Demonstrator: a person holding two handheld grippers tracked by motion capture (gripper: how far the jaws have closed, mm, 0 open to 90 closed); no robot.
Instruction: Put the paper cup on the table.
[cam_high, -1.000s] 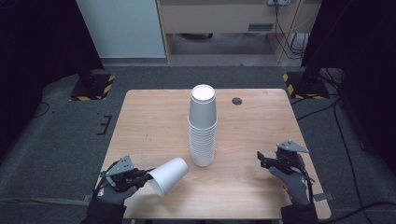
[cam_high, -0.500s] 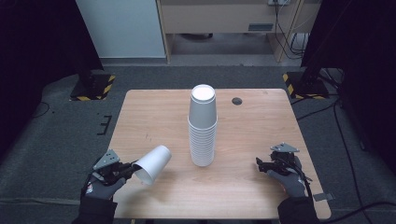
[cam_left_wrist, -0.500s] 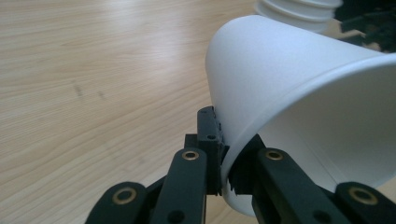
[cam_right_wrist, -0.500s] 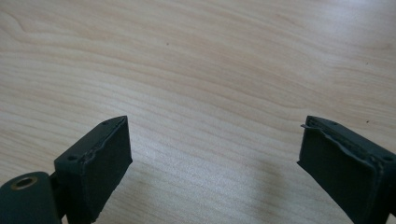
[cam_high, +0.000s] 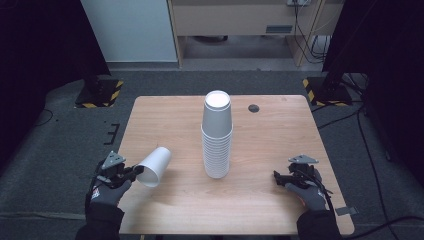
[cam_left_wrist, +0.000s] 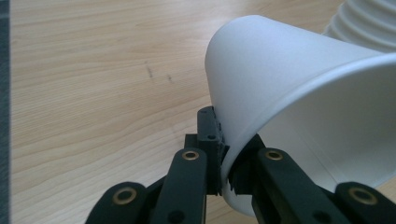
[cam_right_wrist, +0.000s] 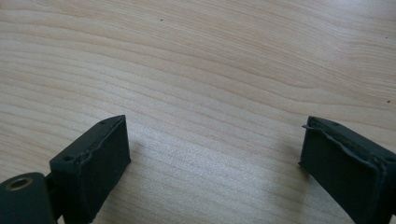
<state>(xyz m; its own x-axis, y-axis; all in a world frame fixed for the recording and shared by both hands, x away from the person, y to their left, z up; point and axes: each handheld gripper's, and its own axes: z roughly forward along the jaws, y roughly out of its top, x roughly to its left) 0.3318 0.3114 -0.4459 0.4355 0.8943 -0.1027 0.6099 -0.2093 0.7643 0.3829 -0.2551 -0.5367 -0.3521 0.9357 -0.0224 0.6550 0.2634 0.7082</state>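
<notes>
The left gripper (cam_left_wrist: 224, 163) has its jaws pinched on the rim of a white paper cup (cam_left_wrist: 299, 116), held tipped sideways, probably just off the table (cam_high: 280, 150). The cup stack (cam_high: 217, 135) stands off to its right. The right gripper (cam_right_wrist: 212, 163) sits wide open, holding nothing.

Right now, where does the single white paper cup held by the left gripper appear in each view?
High view: the single cup lies tilted at lower left, its rim pinched by the left gripper, left of the cup stack.
Left gripper view: it takes up the right side, rim clamped between the jaws.
Right gripper view: bare wooden table between open jaws.
Shared landmark: the cup stack, ribbed at top right in the left gripper view.
</notes>
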